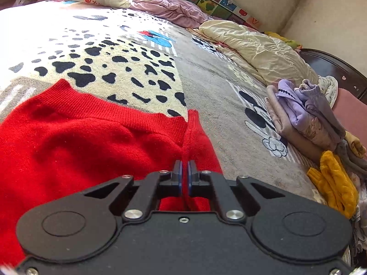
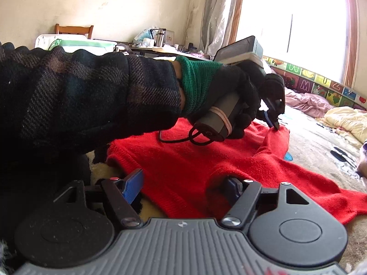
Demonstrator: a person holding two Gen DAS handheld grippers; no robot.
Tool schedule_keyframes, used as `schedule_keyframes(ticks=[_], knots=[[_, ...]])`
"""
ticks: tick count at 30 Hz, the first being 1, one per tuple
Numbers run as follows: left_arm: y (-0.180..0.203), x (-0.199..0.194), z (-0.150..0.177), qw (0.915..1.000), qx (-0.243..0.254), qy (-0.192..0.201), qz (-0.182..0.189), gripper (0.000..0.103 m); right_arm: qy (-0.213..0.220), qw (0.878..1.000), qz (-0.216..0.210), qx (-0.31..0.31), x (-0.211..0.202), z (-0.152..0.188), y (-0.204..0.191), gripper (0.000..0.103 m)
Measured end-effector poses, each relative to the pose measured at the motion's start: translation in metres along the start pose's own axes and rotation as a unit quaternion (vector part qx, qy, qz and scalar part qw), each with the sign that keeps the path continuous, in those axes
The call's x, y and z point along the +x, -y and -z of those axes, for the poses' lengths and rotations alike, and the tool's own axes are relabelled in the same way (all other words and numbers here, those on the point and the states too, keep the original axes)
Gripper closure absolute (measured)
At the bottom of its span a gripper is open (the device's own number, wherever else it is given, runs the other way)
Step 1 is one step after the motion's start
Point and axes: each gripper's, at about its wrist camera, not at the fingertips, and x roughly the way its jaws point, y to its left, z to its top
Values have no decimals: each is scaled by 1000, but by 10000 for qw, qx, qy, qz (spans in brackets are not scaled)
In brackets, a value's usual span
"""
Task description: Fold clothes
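One red sweater (image 1: 75, 142) lies spread on the bed (image 1: 206, 87), over a blanket with black spots and cartoon mice. The left tool (image 1: 184, 167) has its two fingers pressed together on a thin ridge of the red knit, near the edge of the garment; the fabric stands up in a small pleat between the pads. In the right wrist view the same tool (image 2: 274, 123) is seen from the side, held by a gloved hand (image 2: 238, 96), with its tip pinching the far corner of the sweater (image 2: 183, 160). The right tool (image 2: 183, 183) is wide open, holding nothing; one blue pad (image 2: 133, 185) is over the blanket and the other is at the near fold of the knit.

I judge the sweater to be light, soft and a little stretchy, so it will sag and drag when lifted by one point only. It is not slippery and not fragile, but a pinch on a single layer may pull the knit out of shape. Better to take it at the seams or the ribbed hem, with both tools at matching corners.

At the far side of the bed there is one stack of folded clothes (image 1: 305, 116), about four pieces as far as I can count, and one yellow garment (image 1: 332, 183) beside it
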Motion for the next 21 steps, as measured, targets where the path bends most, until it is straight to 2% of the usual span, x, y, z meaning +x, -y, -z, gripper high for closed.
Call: schedule_keyframes(ticks=[4,8,10,11,13,14,15,16,18,20,21], knots=[[6,-4,-1,9999,130,58,-95,100,-74,9999,-14,-126,-1,1,-3,28],[18,-20,-5,9968,527,483,-355,100,-29,9999,16,-139,-4,2,-5,29],[22,-25,-5,9954,644,708,-102,100,29,9999,44,-135,-5,0,-4,29],[24,-24,-5,9954,670,679,66,100,45,9999,49,-137,-4,-2,-4,29],[27,-13,-2,9961,768,438,76,99,58,9999,49,-128,-3,-4,-5,29],[28,-7,0,9961,816,317,81,95,30,9999,37,-130,-2,-3,-5,29],[29,1,2,9965,828,120,16,91,-9,9999,24,-140,-1,-3,-6,28],[23,14,5,9969,717,-242,-229,91,-31,9999,20,-155,0,-2,-6,28],[16,15,5,9983,529,-180,-134,90,-48,9998,27,-199,0,-3,-8,27],[26,2,-1,9973,713,-6,-177,87,-53,9998,32,-210,0,-4,-9,26],[32,-4,-1,9963,847,58,-159,75,-51,9998,29,-209,-1,-4,-9,26]])
